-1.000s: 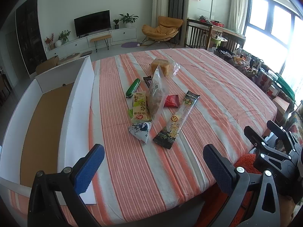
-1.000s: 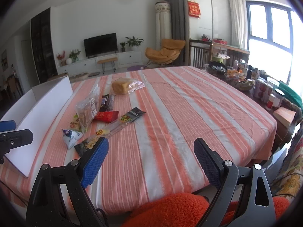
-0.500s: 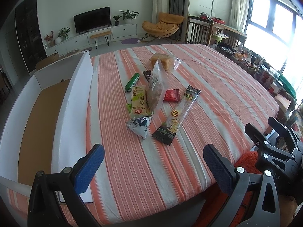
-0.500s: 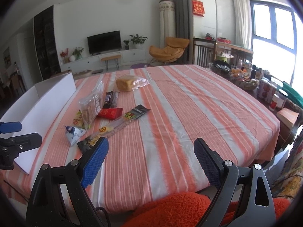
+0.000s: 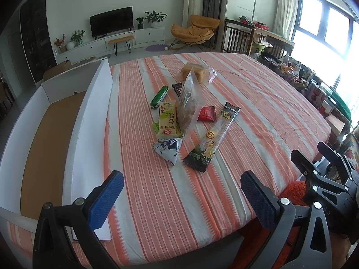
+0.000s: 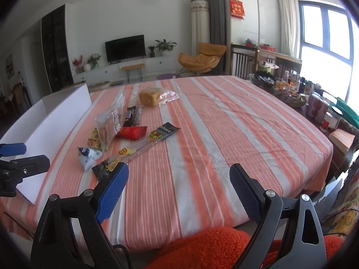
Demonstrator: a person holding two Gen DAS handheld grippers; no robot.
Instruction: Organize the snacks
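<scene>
Snacks lie clustered mid-desk (image 5: 258, 103) beside the white box (image 5: 89, 116). The long snack stick (image 5: 213, 139) lies flat, its long axis slanting from near edge toward the far right. Left tool (image 5: 181, 199) and right tool (image 6: 179, 188) hover empty, fingers spread apart.

left gripper (image 5: 181, 198) nearer snacks (image 5: 177, 116), right gripper (image 6: 178, 189) raised

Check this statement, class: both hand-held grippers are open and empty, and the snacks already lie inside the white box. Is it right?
One part is wrong. The left wrist view shows the snacks lying on the striped tablecloth beside the white box, not inside it. Both the left hand-held gripper and the right hand-held gripper are indeed open and empty.
</scene>
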